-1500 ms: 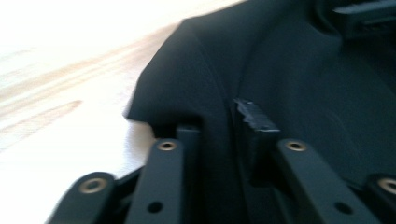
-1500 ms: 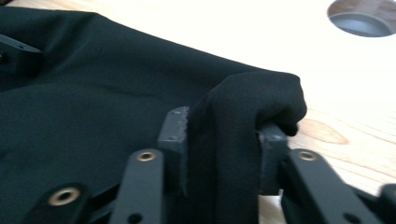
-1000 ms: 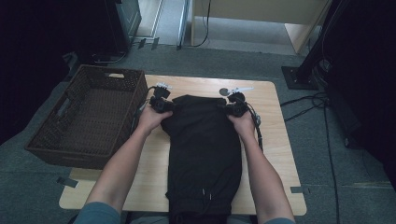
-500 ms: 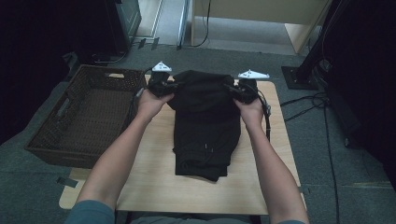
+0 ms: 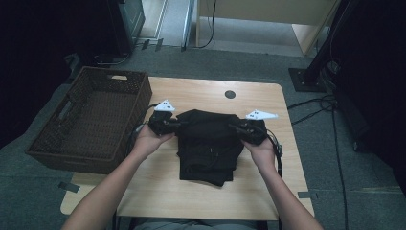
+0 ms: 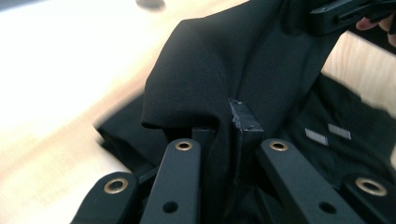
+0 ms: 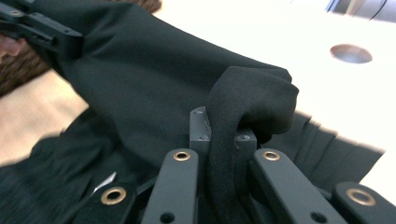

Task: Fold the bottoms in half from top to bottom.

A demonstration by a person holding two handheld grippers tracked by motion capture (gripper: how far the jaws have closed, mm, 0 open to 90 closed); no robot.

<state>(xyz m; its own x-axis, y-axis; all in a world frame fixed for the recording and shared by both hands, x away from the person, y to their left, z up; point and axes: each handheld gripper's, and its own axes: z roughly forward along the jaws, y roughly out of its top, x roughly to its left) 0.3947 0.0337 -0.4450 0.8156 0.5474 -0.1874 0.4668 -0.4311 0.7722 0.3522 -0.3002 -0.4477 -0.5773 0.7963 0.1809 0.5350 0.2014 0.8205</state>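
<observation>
The left gripper (image 5: 165, 125) and right gripper (image 5: 249, 131) are each clamped tight on a fold of the black garment (image 5: 208, 143), one at either far corner. The garment lies doubled over mid-table (image 5: 201, 96), right of the basket (image 5: 91, 120). The fold looks roughly half done; pressing it flat and perhaps binning it remain.

1. The high view is dim; its left and right edges sink into near-black, while the wooden surface (image 5: 201, 191) is evenly lit.
2. In both gripper views the surface glares to near-white.
3. The black garment (image 5: 208, 143) shows little fold detail.
4. Both gripper views are blurred with motion towards the edges, and only the near jaws are sharp.
</observation>
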